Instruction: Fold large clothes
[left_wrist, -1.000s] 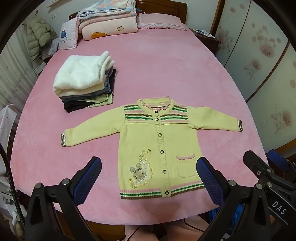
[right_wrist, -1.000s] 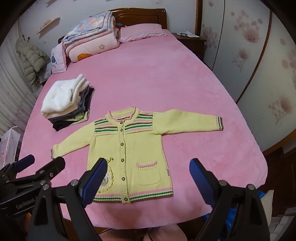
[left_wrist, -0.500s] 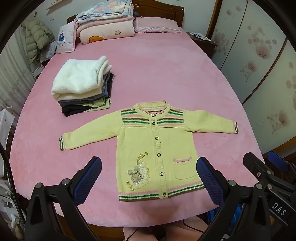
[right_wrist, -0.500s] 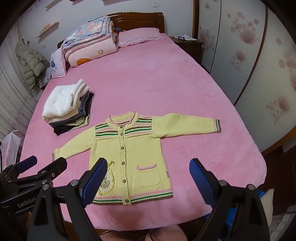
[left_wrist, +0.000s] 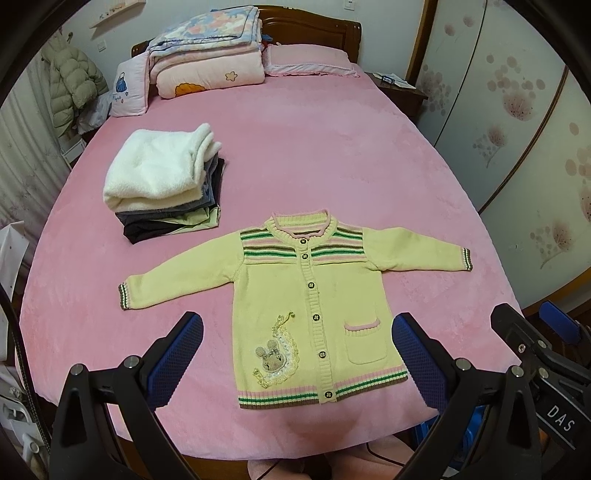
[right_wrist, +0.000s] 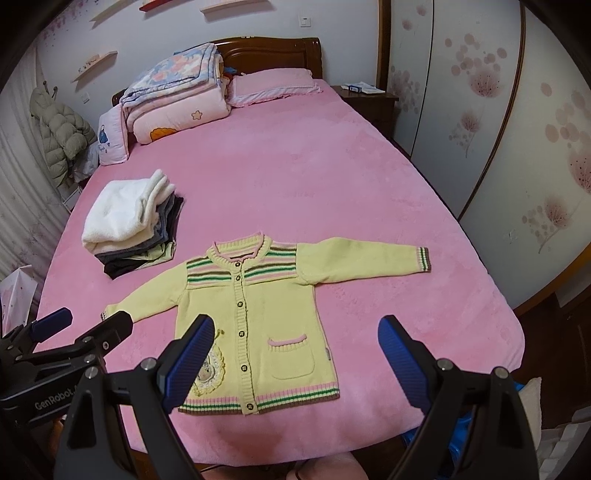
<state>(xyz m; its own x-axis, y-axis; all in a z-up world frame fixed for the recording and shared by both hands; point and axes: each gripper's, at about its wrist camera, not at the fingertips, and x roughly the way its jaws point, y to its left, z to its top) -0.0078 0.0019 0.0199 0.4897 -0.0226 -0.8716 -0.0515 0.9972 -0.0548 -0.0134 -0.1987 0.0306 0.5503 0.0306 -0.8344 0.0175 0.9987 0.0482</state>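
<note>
Even, soft indoor light, no harsh shadows or glare; sharp centre, heavy fisheye bending and dark vignette at all corners.

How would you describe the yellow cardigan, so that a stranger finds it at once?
Look at the pink bed, at its near edge. The yellow cardigan lies flat there, sleeves spread, buttoned. Unlike the folded pile beside it, it is unfolded and has striped shoulders, one pocket and a small mouse patch.

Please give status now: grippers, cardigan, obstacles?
Left gripper open, right gripper open, both empty. Cardigan flat, unfolded. Folded pile apart.
</note>
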